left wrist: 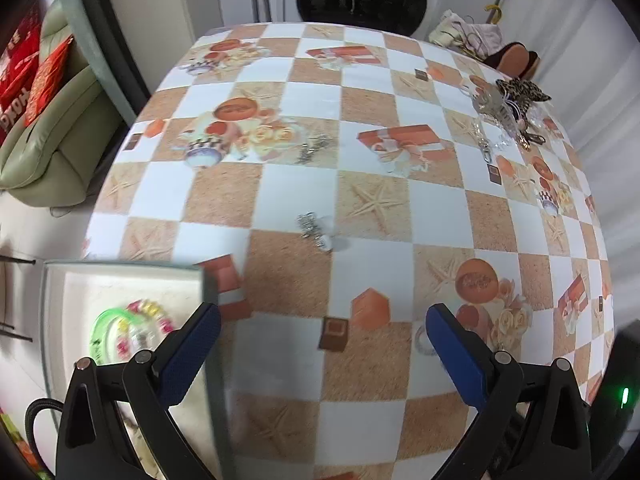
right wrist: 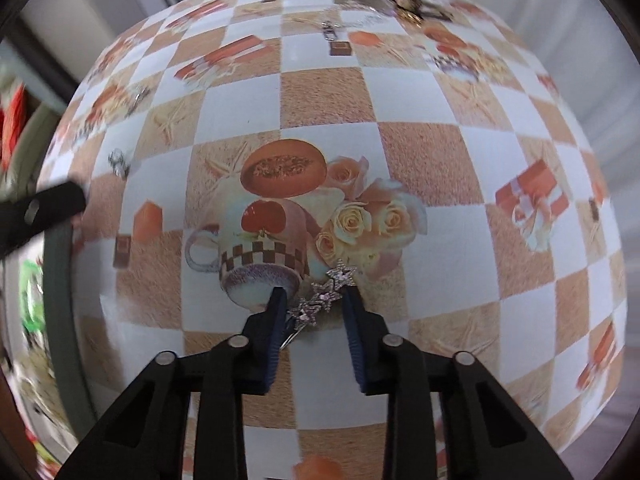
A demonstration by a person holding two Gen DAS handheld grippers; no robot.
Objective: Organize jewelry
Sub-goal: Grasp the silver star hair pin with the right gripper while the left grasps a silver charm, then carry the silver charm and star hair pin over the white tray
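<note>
The star hair clip (right wrist: 323,296) lies flat on the checked tablecloth (right wrist: 332,108), right between the tips of the right tongs (right wrist: 314,300), its string of sparkly stars running diagonally from the left pad up towards the right one. It looks light, thin and stiff, with glittery stones that could chip or slide on hard pads, so I'd take it across the middle of the bar, not by a single star. The jaws have narrowed around it, but whether both pads already press on it I can't tell; a gap seems to show on either side.

Over to the left tongs (left wrist: 322,326): spread wide, nothing between them, hanging over bare cloth. Just left of their left pad sits the pale tray (left wrist: 120,270), holding a green bangle (left wrist: 105,330) and a colourful bead bracelet (left wrist: 150,322). Further ahead lie small silver pieces (left wrist: 314,230), well clear.
</note>
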